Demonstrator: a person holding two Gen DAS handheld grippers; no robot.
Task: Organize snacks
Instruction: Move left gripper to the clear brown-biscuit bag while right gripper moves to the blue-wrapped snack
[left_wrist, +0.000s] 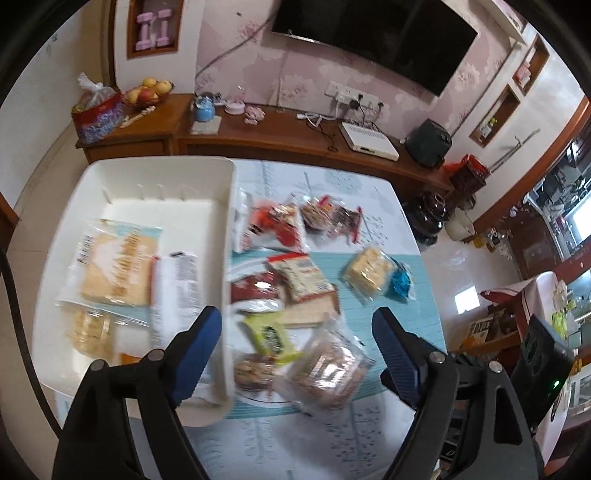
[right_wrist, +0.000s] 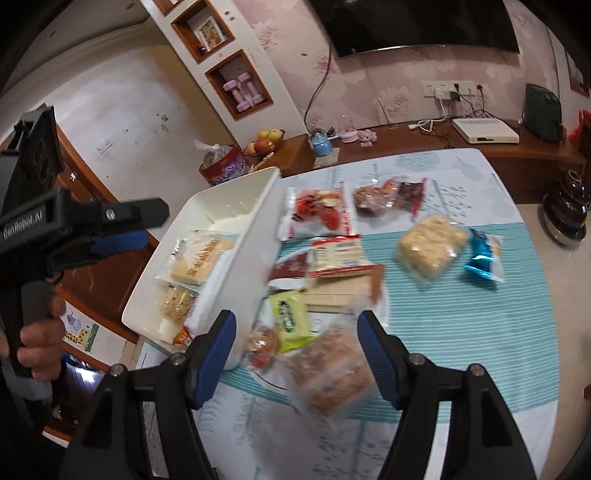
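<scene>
- Beside the white tray (left_wrist: 229, 206), loose snack packets (left_wrist: 295, 280) lie on the table (left_wrist: 406, 306).
- Left hand-held gripper (left_wrist: 295, 347) released, empty.
- Right hand-held gripper (right_wrist: 297, 343) released above a clear packet (right_wrist: 328, 373).

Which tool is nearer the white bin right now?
Left. The left tool hangs open with one finger over the white bin's near edge. The right tool, also open, sits beside the bin over the loose snacks.
</scene>
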